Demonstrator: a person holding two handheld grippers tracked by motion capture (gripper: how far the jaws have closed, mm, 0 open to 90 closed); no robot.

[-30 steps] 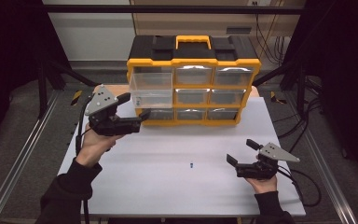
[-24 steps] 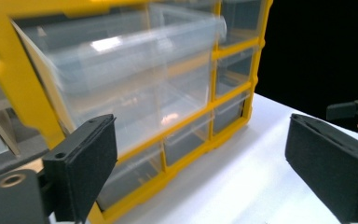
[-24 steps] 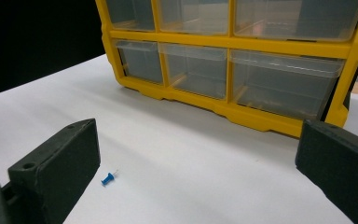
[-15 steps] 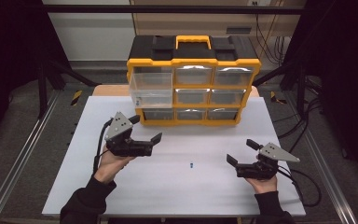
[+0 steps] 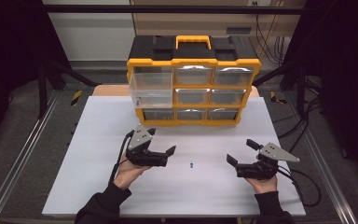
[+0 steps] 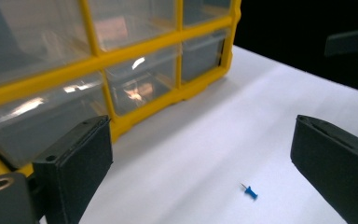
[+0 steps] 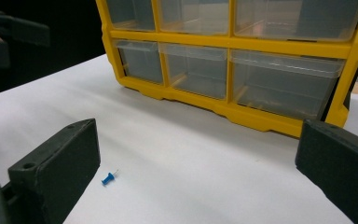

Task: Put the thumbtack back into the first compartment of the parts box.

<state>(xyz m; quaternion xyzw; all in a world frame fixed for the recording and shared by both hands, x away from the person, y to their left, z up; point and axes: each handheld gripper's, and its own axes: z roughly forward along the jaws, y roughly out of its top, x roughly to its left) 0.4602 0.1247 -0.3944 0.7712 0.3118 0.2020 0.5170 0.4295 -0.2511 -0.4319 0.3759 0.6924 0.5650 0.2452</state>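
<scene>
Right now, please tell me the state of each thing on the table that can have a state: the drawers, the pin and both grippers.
Left gripper: open, nothing between its jaws, low over the table.
Right gripper: open, holding nothing.
Blue push pin: lying on its side on the white table, apart from both grippers.
Top-left drawer of the yellow organizer: pulled out.
Other drawers: pushed in.

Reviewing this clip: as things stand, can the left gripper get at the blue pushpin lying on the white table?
Probably yes. The left gripper has its jaws open, nothing between them, and the blue pushpin lies on bare white table just ahead with nothing between. The pin is tiny and flat, so gripping may be fiddly.
</scene>
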